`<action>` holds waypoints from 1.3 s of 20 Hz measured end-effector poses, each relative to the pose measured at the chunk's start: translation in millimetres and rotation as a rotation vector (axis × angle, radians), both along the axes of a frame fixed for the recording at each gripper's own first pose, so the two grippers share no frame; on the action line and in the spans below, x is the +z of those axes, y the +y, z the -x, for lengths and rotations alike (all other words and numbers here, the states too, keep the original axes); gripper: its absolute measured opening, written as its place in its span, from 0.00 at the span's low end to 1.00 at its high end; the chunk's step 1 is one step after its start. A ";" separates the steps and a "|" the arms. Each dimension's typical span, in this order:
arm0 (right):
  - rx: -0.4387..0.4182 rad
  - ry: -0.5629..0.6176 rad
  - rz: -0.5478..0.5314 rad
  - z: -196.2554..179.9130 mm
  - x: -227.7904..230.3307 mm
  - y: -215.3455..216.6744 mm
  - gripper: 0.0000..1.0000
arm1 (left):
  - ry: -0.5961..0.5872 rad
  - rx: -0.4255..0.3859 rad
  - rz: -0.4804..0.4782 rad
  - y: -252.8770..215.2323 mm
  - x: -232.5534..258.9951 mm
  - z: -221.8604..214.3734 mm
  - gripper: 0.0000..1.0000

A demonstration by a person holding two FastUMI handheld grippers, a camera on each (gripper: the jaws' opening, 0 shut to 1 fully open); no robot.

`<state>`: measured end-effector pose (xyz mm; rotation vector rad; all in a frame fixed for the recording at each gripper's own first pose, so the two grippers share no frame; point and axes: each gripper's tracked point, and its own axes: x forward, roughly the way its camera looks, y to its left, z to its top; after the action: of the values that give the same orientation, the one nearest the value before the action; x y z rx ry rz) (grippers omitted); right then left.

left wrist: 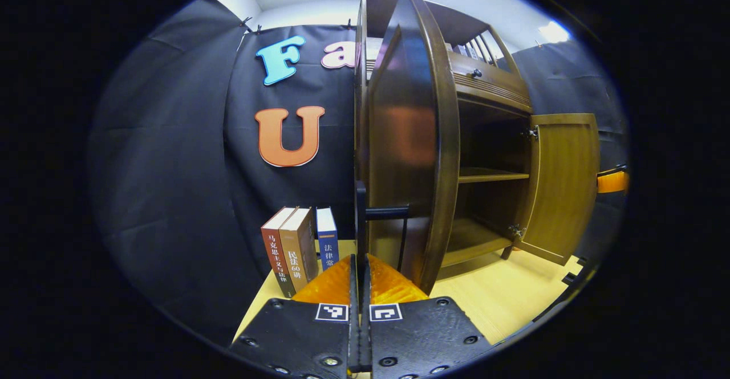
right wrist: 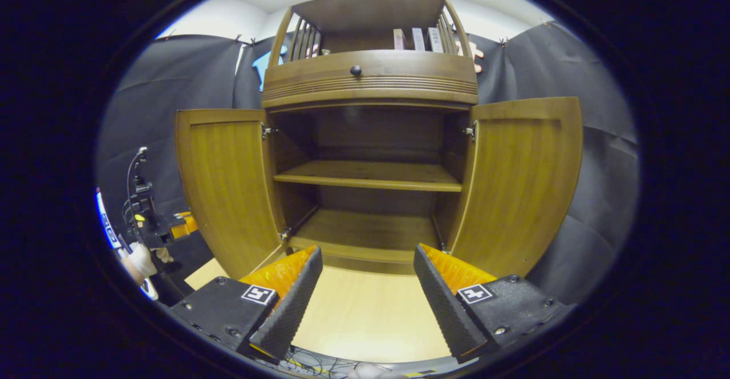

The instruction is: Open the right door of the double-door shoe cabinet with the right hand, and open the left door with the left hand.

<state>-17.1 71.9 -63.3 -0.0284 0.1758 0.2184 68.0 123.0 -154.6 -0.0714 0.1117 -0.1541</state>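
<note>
Both doors (right wrist: 228, 185) stand open; left gripper (left wrist: 359, 265) pinches the handle (left wrist: 360, 214), right gripper (right wrist: 368, 288) spread; release next.

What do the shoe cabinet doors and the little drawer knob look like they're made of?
Left door and right door: likely wood or veneer, with visible grain and a satin brown sheen. Drawer knob: dark, round and glossy, possibly metal or lacquered wood; too small to tell.

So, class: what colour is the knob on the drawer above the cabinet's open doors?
The knob is black, on the brown wooden drawer; the right gripper view shows it best.
</note>
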 end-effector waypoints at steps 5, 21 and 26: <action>-0.006 0.005 0.005 1.3 -0.5 0.0 1.00 | 0.017 -0.043 -0.017 11.5 -2.2 -3.1 0.00; 0.033 0.006 0.021 11.8 -0.9 -27.3 1.00 | 0.147 -0.059 -0.019 38.5 -25.7 44.7 0.52; 0.094 0.005 0.004 12.1 -3.2 -61.2 1.00 | 0.185 0.177 -0.043 31.5 -29.5 108.2 0.95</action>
<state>-29.2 10.8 -66.5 -0.0404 0.1801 0.3116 -40.2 154.5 -184.0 -0.0527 0.2926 0.0318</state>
